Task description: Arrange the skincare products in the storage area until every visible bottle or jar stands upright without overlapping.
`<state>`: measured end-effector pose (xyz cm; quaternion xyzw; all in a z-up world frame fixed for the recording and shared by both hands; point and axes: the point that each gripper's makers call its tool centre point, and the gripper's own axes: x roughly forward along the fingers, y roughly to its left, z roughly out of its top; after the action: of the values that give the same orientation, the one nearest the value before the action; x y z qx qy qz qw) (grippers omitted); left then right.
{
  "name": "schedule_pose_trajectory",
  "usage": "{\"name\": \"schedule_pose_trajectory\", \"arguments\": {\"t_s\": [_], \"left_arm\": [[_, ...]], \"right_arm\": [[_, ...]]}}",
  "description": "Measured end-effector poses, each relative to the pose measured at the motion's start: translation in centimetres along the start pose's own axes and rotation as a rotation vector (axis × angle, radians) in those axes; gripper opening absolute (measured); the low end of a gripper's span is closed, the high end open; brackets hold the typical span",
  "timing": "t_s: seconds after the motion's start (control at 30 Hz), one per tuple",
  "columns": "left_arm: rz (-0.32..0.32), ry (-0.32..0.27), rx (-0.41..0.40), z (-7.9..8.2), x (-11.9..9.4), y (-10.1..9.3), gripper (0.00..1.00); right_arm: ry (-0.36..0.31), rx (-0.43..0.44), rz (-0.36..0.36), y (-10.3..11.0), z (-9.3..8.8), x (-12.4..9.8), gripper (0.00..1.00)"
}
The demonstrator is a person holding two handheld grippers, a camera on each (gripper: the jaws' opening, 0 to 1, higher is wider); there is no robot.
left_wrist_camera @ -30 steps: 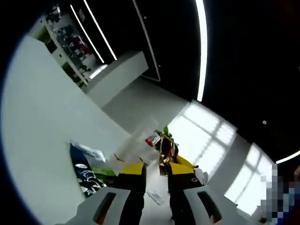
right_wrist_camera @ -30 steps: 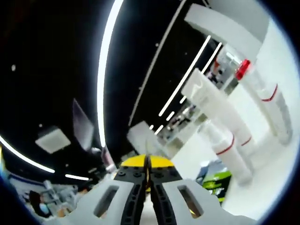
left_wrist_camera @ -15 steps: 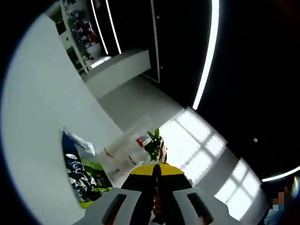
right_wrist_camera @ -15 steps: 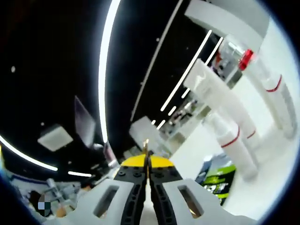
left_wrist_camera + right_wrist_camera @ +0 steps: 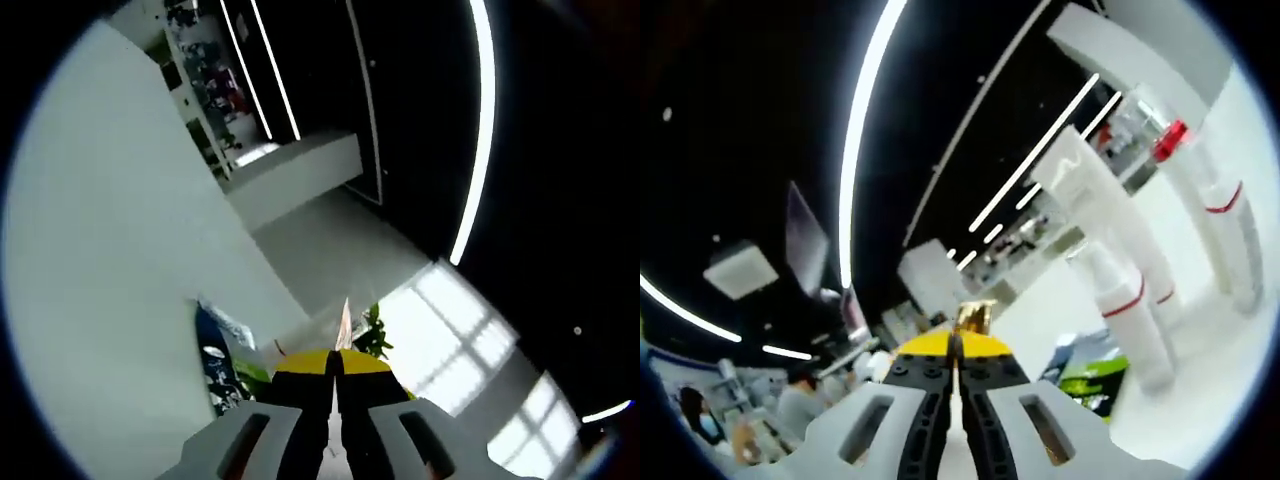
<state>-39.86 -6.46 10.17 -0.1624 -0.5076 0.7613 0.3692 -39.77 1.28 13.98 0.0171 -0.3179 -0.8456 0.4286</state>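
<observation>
In the right gripper view, three tall white plastic containers are seen on the smooth white table [image 5: 1200, 400], all leaning with the view's tilt: a flat-ended squeeze tube [image 5: 1095, 200], a rounded bottle with a red band [image 5: 1127, 315] just in front of it, and a slimmer clear-and-white bottle with a red cap [image 5: 1205, 195] beside them to the right. A glossy green and black packet [image 5: 1090, 375] lies flat on the table near the banded bottle's base. The right gripper [image 5: 956, 350] is held tilted upward, so that a dark ceiling with long light strips takes up much of the view; its yellow-tipped black jaws are pressed together, and a small gold-coloured piece [image 5: 973, 316] is seen just above their tips, though whether it is pinched cannot be told. The containers stand up and to the right of these jaws, well apart from them. In the left gripper view, the left gripper [image 5: 334, 365] is likewise rolled and pointed across the table edge [image 5: 120, 300] toward a pale floor and bright windows. Its jaws are closed together, with a thin pale sliver [image 5: 344, 325] rising just above the tips; what it is cannot be told. A dark blue printed packet [image 5: 215, 365] lies on the table just left of the jaws, and a green leafy plant [image 5: 375, 335] is seen just right of the tips.
</observation>
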Motion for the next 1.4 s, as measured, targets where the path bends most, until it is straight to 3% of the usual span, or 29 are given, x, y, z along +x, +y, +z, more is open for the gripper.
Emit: {"name": "schedule_pose_trajectory", "arguments": {"t_s": [0.23, 0.37, 0.43, 0.83, 1.2, 1.3, 1.4], "left_arm": [[0.146, -0.086, -0.067, 1.4, -0.7, 3.9, 0.01], [0.291, -0.13, 0.019, 2.4, -1.7, 6.3, 0.01], [0.321, -0.138, 0.068, 2.6, -1.9, 6.5, 0.01], [0.412, -0.13, 0.188, 2.0, -2.2, 7.4, 0.03], [0.442, -0.143, 0.209, 2.1, -2.9, 7.7, 0.03], [0.468, -0.166, 0.265, 2.8, -3.2, 7.8, 0.03], [0.489, -0.16, 0.383, 3.2, -3.2, 7.6, 0.03]], "right_arm": [[0.013, 0.006, -0.007, -0.1, -0.3, 0.0, 0.0], [0.018, 0.008, -0.01, -0.2, -0.4, 0.0, 0.0], [0.024, 0.008, -0.013, -0.3, -0.5, 0.1, 0.0], [0.064, 0.02, -0.023, -0.8, -1.5, 0.2, 0.0], [0.099, 0.015, -0.027, -0.8, -2.3, 0.2, 0.0], [0.111, 0.014, -0.033, -0.8, -2.5, 0.2, 0.0], [0.138, 0.012, -0.04, -1.0, -3.1, 0.3, 0.0]]}}
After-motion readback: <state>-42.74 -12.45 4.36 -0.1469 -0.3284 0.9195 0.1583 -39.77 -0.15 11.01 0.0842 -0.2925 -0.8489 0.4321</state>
